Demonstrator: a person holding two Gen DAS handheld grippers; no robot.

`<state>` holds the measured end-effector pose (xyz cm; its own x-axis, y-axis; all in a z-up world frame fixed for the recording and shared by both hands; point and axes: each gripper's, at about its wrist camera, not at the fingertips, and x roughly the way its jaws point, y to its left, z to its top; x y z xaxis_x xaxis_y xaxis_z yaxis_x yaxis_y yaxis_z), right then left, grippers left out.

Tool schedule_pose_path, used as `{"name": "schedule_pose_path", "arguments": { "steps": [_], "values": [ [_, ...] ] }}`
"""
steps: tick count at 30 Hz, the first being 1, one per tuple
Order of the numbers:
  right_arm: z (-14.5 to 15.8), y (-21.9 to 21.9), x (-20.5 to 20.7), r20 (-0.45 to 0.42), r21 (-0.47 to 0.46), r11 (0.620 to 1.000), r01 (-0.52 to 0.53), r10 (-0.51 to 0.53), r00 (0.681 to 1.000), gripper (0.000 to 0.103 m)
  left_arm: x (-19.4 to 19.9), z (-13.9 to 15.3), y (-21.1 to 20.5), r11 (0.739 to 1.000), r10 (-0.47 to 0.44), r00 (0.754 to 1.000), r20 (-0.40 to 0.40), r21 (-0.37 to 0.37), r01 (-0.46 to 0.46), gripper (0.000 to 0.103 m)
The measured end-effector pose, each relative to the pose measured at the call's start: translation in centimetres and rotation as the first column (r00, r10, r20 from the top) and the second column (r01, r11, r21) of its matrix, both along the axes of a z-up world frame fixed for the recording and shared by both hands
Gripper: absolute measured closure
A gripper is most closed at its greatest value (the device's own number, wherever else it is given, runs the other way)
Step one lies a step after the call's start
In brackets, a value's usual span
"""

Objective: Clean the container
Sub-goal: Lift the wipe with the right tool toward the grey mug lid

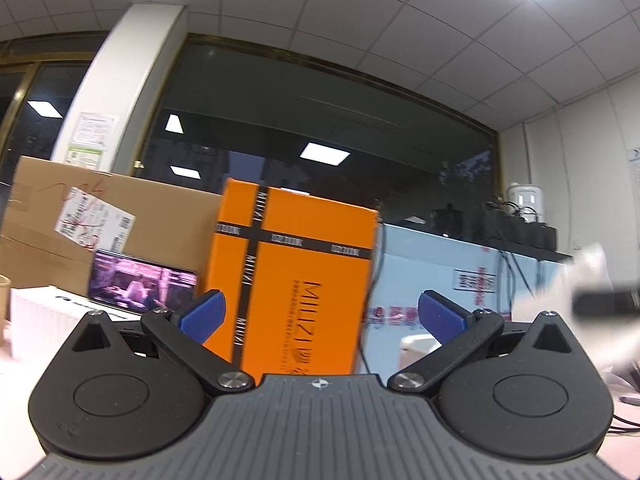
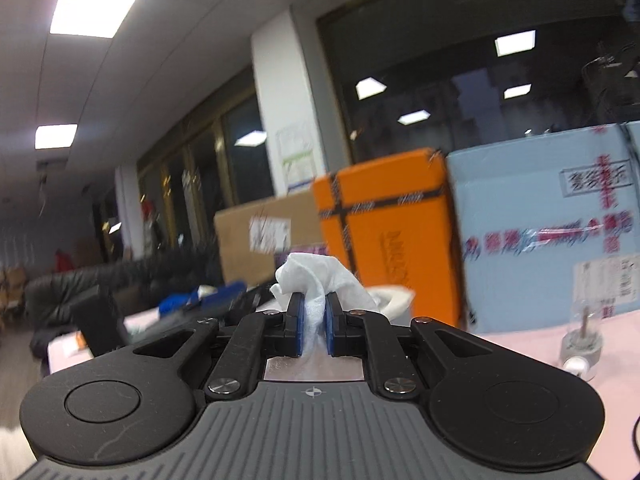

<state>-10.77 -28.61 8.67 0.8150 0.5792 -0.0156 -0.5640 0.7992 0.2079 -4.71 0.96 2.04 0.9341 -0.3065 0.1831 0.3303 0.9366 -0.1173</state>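
White tissue (image 2: 320, 276), crumpled, sat pinched between the blue pads (image 2: 298, 320) of my right claw (image 2: 314, 326), its loose end bunched above the fingertips. My left claw (image 1: 320, 312) was spread wide with nothing between its blue pads (image 1: 204, 312).

Straight ahead of the left claw stood an orange box (image 1: 296, 276), upright, crossed by black bands with small repeated lettering too fine to read. Down its face ran the word "MIILIZI" in black, followed by characters I could not make out. To its left leaned a brown cardboard carton (image 1: 104, 216) bearing a white shipping label (image 1: 96, 216) scrawled over in red; the print was illegible. A phone (image 1: 142, 284) with a lit pinkish screen rested against the carton, above a white box (image 1: 44, 320). Right of the orange box was a pale blue box (image 1: 440, 268) printed with red characters and a framed block of dark characters, blurred in both views.

The container (image 2: 394, 300), a white rounded vessel, showed only in part beyond my right claw, in front of the orange box on the pinkish worktop (image 2: 616, 372). In the left wrist view, a white rounded shape (image 1: 418, 346) low beside the right finger may be the same thing; I could not tell. A small clear bottle (image 2: 584, 332) stood on the worktop to the right, by the blue box.
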Motion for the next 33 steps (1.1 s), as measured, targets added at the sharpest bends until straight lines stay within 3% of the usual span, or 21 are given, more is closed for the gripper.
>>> {"name": "schedule_pose_path", "arguments": {
  "steps": [7,11,16,23,33],
  "values": [
    [0.7,-0.7,1.3,0.059,0.078,0.990,0.115,-0.120,0.991,0.093,-0.4,0.0,-1.0,0.994,-0.106,0.994,-0.007,0.018,0.106,0.000],
    [1.0,-0.4,3.0,0.068,0.096,0.987,0.133,-0.140,0.988,0.093,-0.7,-0.2,-1.9,0.988,-0.143,0.990,-0.007,0.065,0.143,0.000],
    [1.2,0.5,6.0,0.050,0.085,0.991,0.105,-0.110,0.993,0.093,-0.2,-0.8,-3.7,0.978,-0.130,0.991,-0.035,0.159,0.134,0.000],
    [0.4,2.2,9.3,-0.006,0.055,0.997,0.052,-0.052,0.999,0.093,0.8,-1.2,-5.8,0.961,-0.138,0.986,-0.091,0.230,0.156,0.000],
    [-1.1,3.0,9.5,-0.041,0.041,0.999,-0.004,0.006,0.999,0.093,3.2,-2.4,-10.3,0.919,-0.111,0.968,-0.225,0.349,0.186,0.000]
  ]
}}
